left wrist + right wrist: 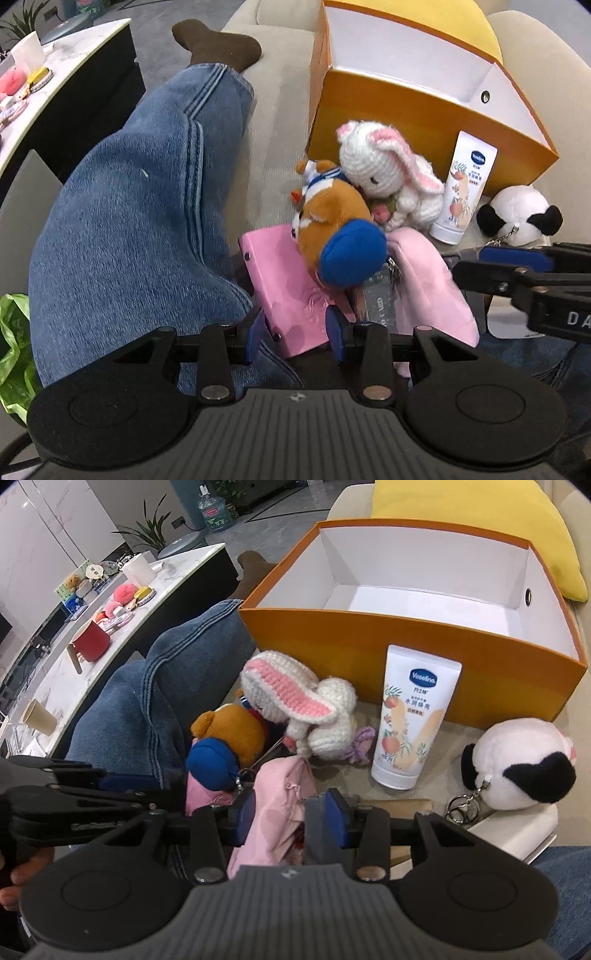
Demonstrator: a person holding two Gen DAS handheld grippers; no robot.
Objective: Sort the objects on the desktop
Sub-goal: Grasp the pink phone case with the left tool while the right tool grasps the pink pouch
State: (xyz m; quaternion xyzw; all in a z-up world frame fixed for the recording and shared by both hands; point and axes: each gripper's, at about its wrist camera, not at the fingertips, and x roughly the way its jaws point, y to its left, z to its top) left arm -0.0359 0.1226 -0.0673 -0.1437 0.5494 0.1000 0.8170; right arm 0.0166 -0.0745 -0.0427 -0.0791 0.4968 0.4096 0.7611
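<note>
Two grippers down among sofa clutter: left gripper (297,328) clamping pink case (291,291) beside orange box (424,122); right gripper (291,814) straddling pink cloth (277,805), grip unclear.

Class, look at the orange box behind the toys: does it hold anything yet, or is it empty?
Empty as far as visible: the orange box shows only bare white walls and floor; its near corner is hidden.

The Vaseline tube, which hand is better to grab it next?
Probably the right. The Vaseline tube stands just ahead of the right gripper, slightly to its right, though pink cloth sits between its jaws. The left gripper straddles the pink case, with plush toys blocking its way.
</note>
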